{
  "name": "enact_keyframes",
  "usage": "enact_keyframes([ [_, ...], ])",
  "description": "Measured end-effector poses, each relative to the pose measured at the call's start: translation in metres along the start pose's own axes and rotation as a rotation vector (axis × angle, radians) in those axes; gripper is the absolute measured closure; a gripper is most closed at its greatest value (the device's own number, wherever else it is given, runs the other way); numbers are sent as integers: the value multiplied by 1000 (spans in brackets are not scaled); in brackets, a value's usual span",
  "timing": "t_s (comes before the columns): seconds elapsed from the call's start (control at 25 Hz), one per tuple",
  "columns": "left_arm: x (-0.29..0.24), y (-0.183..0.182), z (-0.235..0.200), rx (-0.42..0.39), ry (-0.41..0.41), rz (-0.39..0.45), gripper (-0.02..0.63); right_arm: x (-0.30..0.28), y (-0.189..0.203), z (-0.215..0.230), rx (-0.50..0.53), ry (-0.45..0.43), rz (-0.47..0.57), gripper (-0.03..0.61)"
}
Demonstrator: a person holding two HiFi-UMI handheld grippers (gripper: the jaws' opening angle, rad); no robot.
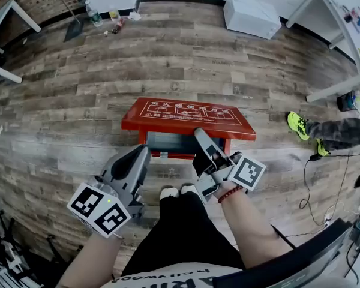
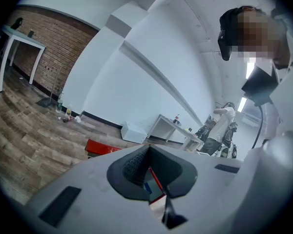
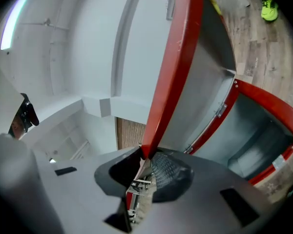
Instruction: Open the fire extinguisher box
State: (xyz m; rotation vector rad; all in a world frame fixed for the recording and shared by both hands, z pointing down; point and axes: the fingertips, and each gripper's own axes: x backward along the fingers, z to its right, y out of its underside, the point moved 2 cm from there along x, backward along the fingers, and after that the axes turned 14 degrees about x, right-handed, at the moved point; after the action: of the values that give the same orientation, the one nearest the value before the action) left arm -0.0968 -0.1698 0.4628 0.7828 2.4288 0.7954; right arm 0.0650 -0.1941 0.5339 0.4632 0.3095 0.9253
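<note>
Right gripper view: right gripper [image 3: 145, 156] clamps the fire extinguisher box lid [image 3: 173, 57] by its front rim. It looks like stiff sheet metal, likely hinge-guided. Left gripper [image 2: 147, 151] closed, empty.

One red box [image 1: 189, 114] — two tools [image 1: 143, 151] [image 1: 199, 134].

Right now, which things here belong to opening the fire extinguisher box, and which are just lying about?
Part of the job:
- fire extinguisher box
- its red lid, partly raised
- right gripper, shut on the lid's front edge

Just lying about:
- white box by the wall
- bottles
- cables on the floor
</note>
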Motion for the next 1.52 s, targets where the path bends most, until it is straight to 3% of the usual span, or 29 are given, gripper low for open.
enact_keyframes([
  [0.28,5,-39,5,-46,30,6,612,-18,-28,-3,-26,48,51,520],
  [0.56,-8,-40,8,-37,9,3,612,-31,-46,-2,-110,34,88,531],
  [0.84,-39,-59,10,18,-33,36,612,-52,-68,5,-197,8,82,543],
  [1.52,-89,-99,21,63,-121,97,612,-82,-100,26,-294,95,31,548],
])
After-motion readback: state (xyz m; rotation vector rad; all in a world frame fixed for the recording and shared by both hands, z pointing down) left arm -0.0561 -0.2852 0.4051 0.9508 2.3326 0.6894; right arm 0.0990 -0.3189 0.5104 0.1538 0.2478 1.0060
